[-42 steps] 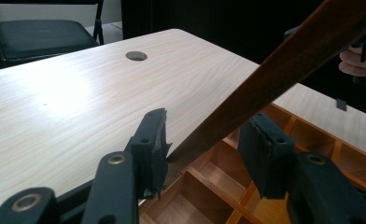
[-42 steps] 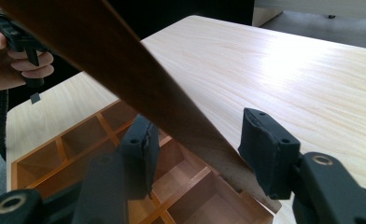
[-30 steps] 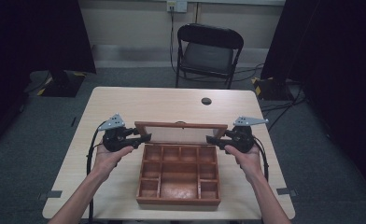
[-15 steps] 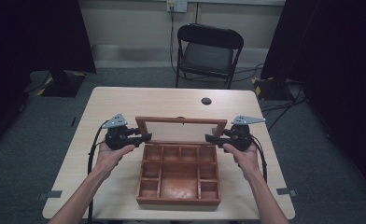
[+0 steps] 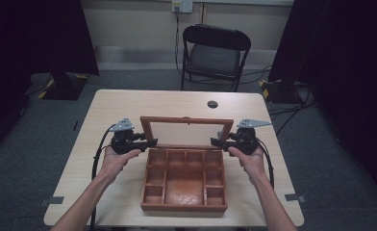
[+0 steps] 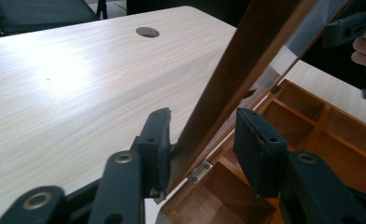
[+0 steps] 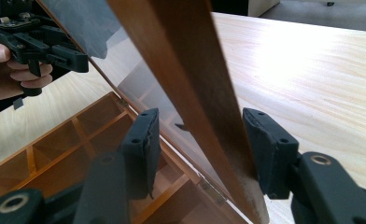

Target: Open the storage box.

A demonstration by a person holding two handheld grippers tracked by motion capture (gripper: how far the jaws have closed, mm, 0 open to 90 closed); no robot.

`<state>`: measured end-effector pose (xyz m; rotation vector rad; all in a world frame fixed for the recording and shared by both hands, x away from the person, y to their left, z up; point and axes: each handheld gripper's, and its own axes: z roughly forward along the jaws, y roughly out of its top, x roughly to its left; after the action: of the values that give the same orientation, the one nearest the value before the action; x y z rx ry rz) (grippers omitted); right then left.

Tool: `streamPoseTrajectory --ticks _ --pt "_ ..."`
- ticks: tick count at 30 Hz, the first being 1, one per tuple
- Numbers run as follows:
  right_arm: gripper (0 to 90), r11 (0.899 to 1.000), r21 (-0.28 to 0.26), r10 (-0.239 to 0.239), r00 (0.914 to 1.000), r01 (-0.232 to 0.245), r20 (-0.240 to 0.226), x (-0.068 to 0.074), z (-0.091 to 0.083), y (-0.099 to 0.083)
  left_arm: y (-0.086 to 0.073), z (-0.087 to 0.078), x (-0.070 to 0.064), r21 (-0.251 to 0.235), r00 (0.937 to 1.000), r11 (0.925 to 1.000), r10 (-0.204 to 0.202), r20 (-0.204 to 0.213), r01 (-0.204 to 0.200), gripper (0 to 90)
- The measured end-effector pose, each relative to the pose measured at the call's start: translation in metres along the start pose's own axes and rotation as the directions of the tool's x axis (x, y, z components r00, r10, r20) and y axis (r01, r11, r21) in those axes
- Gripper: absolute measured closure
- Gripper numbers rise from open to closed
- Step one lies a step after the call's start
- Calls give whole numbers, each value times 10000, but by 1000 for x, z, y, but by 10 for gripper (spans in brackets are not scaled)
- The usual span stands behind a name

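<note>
A wooden box [image 5: 184, 185] with several empty compartments sits at the table's near middle. Its glass-paned lid [image 5: 186, 121] stands raised on hinges at the far side, tilted back. My left gripper [image 5: 153, 142] is open, straddling the lid's left frame low down. In the left gripper view the gripper [image 6: 204, 128] has its left pad against the lid [image 6: 246, 60] and the other pad apart, above a hinge [image 6: 200, 171]. My right gripper [image 5: 214, 142] is open around the right frame. In the right gripper view the gripper [image 7: 200, 122] has the lid [image 7: 181, 56] between its pads.
The pale wooden table [image 5: 129, 106] has a dark round hole [image 5: 212, 104] behind the lid. A black folding chair [image 5: 215, 50] stands beyond the far edge. Cables trail from both grippers across the table's sides.
The lid has swung up from a low angle to nearly upright. Both grippers have stayed at its two sides, moving slightly with it.
</note>
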<state>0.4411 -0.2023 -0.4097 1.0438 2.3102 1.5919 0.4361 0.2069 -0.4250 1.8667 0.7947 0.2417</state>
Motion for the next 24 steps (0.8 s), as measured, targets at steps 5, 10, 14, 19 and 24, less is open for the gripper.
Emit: streamPoseTrajectory --ticks 5,10,14,19,24 --pt "490 10000 -22 18 9999 -17 102 -2 2 0 -1 1 2 -71 10000 9999 -88 -23 88 576" --pt "491 10000 44 89 9998 -90 158 -4 6 -1 -2 4 3 -60 9999 9999 -121 -5 121 564" --pt "476 9995 158 280 9996 -282 81 -7 9 -2 -3 6 5 -50 9998 9999 -162 74 162 564" --pt "476 9995 223 223 9997 -225 110 -7 11 -3 -6 8 7 13 9998 9999 -162 132 162 559" --pt "476 9994 214 256 9995 -260 195 -8 11 -3 -7 9 8 89 9998 9998 -184 29 184 568"
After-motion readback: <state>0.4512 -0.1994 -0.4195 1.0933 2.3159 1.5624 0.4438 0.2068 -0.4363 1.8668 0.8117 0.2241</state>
